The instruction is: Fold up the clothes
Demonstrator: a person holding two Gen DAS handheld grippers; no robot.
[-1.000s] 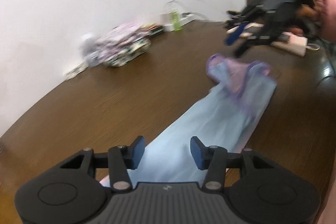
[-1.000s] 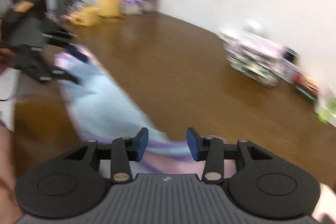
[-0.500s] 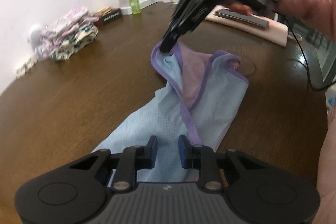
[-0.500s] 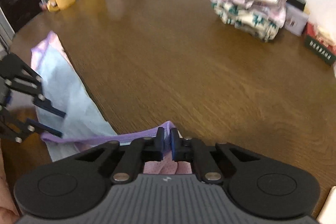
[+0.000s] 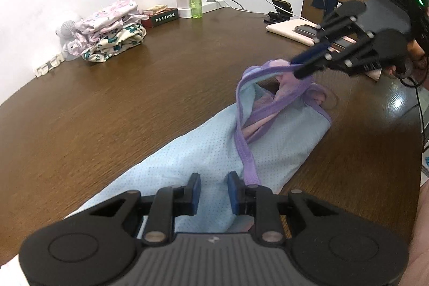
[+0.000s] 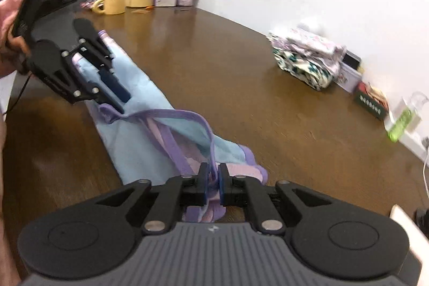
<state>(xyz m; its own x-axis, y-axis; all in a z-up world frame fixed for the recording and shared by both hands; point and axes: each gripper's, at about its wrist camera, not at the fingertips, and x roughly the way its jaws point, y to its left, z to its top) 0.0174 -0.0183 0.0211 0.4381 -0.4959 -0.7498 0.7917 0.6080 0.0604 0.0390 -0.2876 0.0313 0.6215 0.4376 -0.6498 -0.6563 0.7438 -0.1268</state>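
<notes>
The blue shirt [image 5: 281,141] lay long on the brown desk [image 5: 134,103]. The right gripper [image 6: 213,180] fingers pinched its purple edge. The left gripper [image 5: 213,190] fingers were apart over the cloth, holding nothing.

My two handheld grippers: matte black, blue-padded.

On my left gripper [image 5: 213,190] I see a ribbed grey housing with a small logo, round black discs either side, silver pivot screws and blue fingertip pads [image 5: 195,188]. My right gripper [image 6: 213,185] looks identical; from across, a green light glows on its body.
</notes>
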